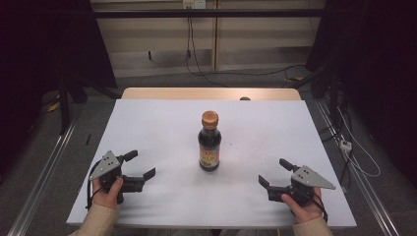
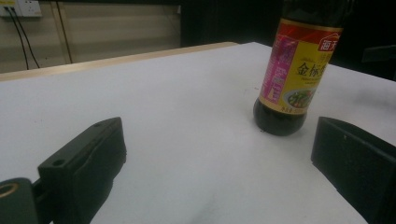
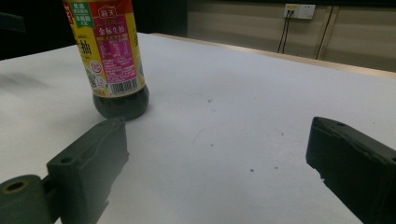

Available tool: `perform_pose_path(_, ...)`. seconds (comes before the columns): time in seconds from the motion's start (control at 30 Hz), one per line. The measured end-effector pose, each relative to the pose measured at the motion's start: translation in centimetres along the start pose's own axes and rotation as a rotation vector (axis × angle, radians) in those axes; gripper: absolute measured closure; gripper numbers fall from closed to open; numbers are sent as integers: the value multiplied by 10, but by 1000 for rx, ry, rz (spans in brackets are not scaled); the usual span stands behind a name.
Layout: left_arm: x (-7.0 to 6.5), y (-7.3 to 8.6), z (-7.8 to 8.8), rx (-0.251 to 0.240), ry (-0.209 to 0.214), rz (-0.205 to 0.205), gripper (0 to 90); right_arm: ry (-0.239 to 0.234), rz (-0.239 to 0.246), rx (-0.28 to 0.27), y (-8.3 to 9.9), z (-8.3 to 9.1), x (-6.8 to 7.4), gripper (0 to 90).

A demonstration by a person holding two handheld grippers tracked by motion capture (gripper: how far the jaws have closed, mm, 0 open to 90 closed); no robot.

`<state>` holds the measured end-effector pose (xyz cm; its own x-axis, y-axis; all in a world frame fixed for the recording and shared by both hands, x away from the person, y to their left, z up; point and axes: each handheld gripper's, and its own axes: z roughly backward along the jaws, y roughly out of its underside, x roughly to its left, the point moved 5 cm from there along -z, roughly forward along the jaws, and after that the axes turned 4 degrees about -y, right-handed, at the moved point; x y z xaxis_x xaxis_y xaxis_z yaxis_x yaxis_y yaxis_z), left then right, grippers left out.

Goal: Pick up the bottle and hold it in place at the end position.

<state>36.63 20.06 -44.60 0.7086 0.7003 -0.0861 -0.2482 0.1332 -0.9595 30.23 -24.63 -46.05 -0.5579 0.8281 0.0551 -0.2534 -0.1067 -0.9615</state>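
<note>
A dark soy sauce bottle [image 1: 210, 142] with an orange cap and a yellow and pink label stands upright at the middle of the white table [image 1: 162, 128]. My left gripper [image 1: 139, 164] rests near the front left, held by a hand, jaws wide apart and empty. In the left gripper view the bottle [image 2: 293, 74] stands ahead and to the right of that gripper [image 2: 224, 163]. My right gripper [image 1: 275, 172] sits at the front right, open with nothing between its jaws. The right gripper view has the bottle [image 3: 112, 60] ahead on the left of the gripper [image 3: 219, 163].
The white sheet covers a wooden table whose far edge [image 1: 211, 93] shows. Cables [image 1: 196, 64] run along the floor behind it, and a power strip [image 1: 346, 144] lies on the floor at the right. Metal rails [image 1: 44, 167] flank the table.
</note>
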Motion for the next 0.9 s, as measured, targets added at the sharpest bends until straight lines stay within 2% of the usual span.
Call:
perform_pose_path(0.1, 0, 0, 0, -3, 1, 3, 29, 4, -15, 4, 1, -1, 1, 46)
perform_pose_path(0.23, 0, 0, 0, -3, 3, 3, 29, -9, -7, 14, 1, -4, 3, 46)
perform_pose_path(0.27, 0, 0, 0, -3, 6, -1, 29, -17, 11, 22, 0, -6, 6, 46)
perform_pose_path(0.47, -1, 0, 0, -1, 9, -10, 29, -28, 10, 35, -3, -14, 10, 45)
perform_pose_path(0.5, -1, 0, 0, -1, 9, -9, 29, -39, 10, 47, -6, -21, 13, 44)
perform_pose_path(0.67, -2, 1, 0, 2, 11, -8, 29, -66, 10, 47, -18, -33, 17, 45)
perform_pose_path(0.77, -2, 1, -1, 2, 14, -7, 29, -68, 18, 51, -23, -37, 17, 44)
perform_pose_path(0.83, -2, 1, -1, 3, 14, -10, 29, -80, 5, 51, -26, -41, 18, 41)
perform_pose_path(0.87, -2, 0, -1, 1, 15, -13, 29, -106, -16, 44, -30, -48, 23, 41)
perform_pose_path(0.9, -2, 0, -2, 0, 16, -13, 29, -110, -9, 41, -32, -51, 25, 41)
